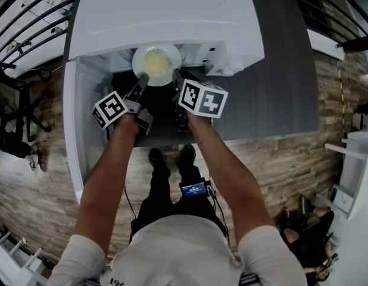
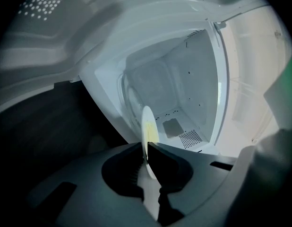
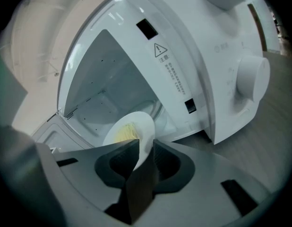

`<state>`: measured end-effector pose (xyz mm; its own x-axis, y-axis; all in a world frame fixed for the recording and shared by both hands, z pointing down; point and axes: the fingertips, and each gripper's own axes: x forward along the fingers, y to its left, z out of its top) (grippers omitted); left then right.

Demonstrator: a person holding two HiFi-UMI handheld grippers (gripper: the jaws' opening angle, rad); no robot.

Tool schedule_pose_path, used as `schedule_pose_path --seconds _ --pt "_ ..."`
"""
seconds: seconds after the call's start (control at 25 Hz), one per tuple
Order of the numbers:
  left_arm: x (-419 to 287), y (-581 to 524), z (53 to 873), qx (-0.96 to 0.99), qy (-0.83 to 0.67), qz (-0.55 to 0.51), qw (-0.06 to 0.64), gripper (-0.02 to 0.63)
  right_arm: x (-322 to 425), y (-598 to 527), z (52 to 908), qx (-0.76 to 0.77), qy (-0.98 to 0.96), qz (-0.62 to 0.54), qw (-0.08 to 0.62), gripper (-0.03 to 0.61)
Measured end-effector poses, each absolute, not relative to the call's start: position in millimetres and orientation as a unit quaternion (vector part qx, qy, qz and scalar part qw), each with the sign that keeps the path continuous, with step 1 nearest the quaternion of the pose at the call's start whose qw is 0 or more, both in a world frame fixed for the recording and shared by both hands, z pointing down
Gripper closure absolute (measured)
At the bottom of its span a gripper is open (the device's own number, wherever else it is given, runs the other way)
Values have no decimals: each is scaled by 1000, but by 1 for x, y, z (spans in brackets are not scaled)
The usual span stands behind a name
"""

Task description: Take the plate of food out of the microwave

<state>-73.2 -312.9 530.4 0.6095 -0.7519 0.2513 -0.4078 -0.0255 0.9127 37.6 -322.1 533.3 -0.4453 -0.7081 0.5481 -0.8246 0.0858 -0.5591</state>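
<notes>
Plate of yellow food (image 1: 156,64) at the open microwave's (image 1: 166,16) mouth, left tongs (image 1: 142,81) clamped on its near rim, right tongs (image 1: 175,77) closed on the rim alongside.

One microwave (image 1: 166,16), one plate (image 1: 138,58), one left gripper (image 1: 142,81), one right gripper (image 1: 177,78), seemingly two shoes (image 1: 155,158)

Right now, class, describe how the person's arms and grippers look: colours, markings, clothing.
The left gripper and right gripper are grey-bodied with dark fingers; each carries a white cube printed with black square markers. Arms are bare below short white sleeves.
</notes>
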Motion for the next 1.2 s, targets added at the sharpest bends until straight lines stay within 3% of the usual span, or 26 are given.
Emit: schedule_pose_path --seconds 0.2,0.28,0.76,1.0,1.2 --pt "-73 -310 532 698 -412 -148 566 583 42 -322 536 517 -727 447 66 516" --pt "-71 -307 532 702 -407 -143 567 589 43 -320 533 513 -732 445 62 578" --pt "-66 -299 537 673 -376 -187 608 598 51 -309 523 516 -744 421 51 578" --pt "-60 -286 538 670 -368 -183 618 598 67 -290 539 522 -738 422 67 486" --pt "-48 -272 532 684 -335 -196 618 598 72 -278 543 506 -729 460 31 488"
